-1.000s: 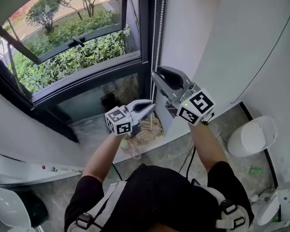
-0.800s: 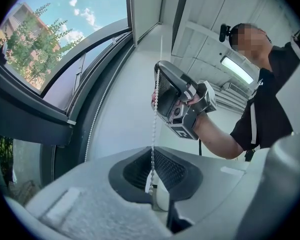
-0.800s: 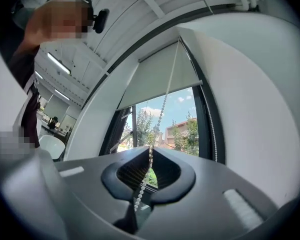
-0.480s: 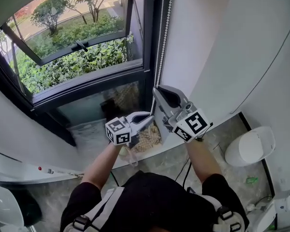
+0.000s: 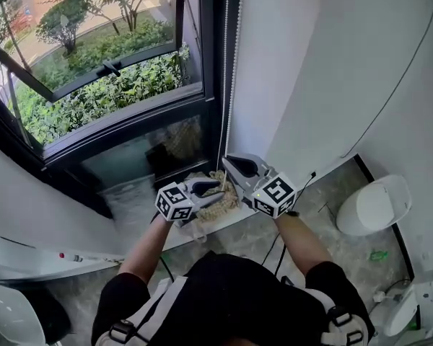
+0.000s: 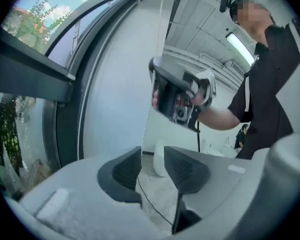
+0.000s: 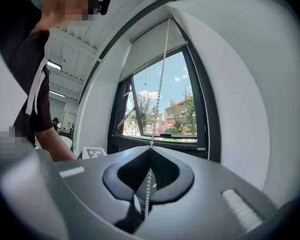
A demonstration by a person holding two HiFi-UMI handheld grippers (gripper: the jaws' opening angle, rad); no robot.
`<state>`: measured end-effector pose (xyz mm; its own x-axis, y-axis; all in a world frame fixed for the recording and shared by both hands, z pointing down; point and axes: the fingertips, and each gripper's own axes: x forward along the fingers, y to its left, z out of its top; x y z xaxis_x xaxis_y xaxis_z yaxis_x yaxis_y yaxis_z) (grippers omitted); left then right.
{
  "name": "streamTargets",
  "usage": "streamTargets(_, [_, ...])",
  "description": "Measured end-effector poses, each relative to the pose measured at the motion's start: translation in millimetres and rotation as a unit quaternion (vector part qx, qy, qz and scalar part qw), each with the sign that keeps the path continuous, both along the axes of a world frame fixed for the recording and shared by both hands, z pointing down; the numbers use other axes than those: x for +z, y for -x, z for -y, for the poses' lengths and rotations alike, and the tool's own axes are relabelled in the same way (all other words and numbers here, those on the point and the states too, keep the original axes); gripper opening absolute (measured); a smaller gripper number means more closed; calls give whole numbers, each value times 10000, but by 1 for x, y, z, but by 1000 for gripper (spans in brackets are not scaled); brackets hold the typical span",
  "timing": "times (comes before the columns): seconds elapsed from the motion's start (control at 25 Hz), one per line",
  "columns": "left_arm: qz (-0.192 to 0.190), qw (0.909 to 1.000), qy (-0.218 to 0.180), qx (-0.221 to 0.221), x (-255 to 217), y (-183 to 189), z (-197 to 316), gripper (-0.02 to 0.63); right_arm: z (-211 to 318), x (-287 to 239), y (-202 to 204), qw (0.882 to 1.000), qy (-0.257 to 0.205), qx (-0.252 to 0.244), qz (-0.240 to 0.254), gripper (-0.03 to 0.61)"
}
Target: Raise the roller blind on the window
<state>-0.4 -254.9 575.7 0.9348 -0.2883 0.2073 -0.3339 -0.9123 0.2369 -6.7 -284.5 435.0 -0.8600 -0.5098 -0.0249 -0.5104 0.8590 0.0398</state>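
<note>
Green shrubs (image 5: 94, 99) fill the window (image 5: 211, 85) at ten o'clock in the head view, behind its dark frame. Below it, toward seven o'clock, our left arm (image 5: 148, 240) reaches out to the left gripper (image 5: 215, 187), which sits low by the sill (image 5: 234, 217). Its jaws have just been opening and stand wide. In the left gripper view the two dark pads (image 6: 127, 169) are well apart and press on nothing. Only the pale floor (image 6: 156, 189) and a thin dark cable (image 6: 149, 200) show through the gap. Whether the bead chain (image 5: 226, 71) passes between them we cannot tell.

That chain is white and hangs in two strands just beside the window frame, running from twelve o'clock straight down to the middle of the head view. There it meets the right gripper (image 5: 227, 163), just to the three o'clock side of the left one and a little higher. Its jaws have closed within the last moment and are pinched together on the chain. In the right gripper view one strand comes down from twelve o'clock into the meeting tips and runs on below them between the pads. The second strand hangs free at three o'clock against the frame.

In that same view the roller blind (image 7: 150, 46) covers only the top of the window, its lower edge well above the sill. At three o'clock in the head view a white wall (image 5: 332, 63) rises, and a white rounded object (image 5: 379, 204) stands on the grey floor at four o'clock.
</note>
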Motion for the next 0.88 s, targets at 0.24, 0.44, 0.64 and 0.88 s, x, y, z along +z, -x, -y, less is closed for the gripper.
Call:
streamTargets(0.24, [-1355,9878,-704,-297,-136,30,33,147,2,0,-4,10000,57,8,3,6])
streamTargets(0.44, [-2070,9710,-1197,-80,-233,24,45,148,-1,0,-5,10000,47,-36,-76,6])
streamTargets(0.64, [-2797,9510,-1298,211,-302,1,49,147,-5,0,1,9998,46,-110,-129,6])
streamTargets(0.88, [-2923,9414,-1611,496,-338,-12,42,145,-5,1,1,9999,75,-76,-86,6])
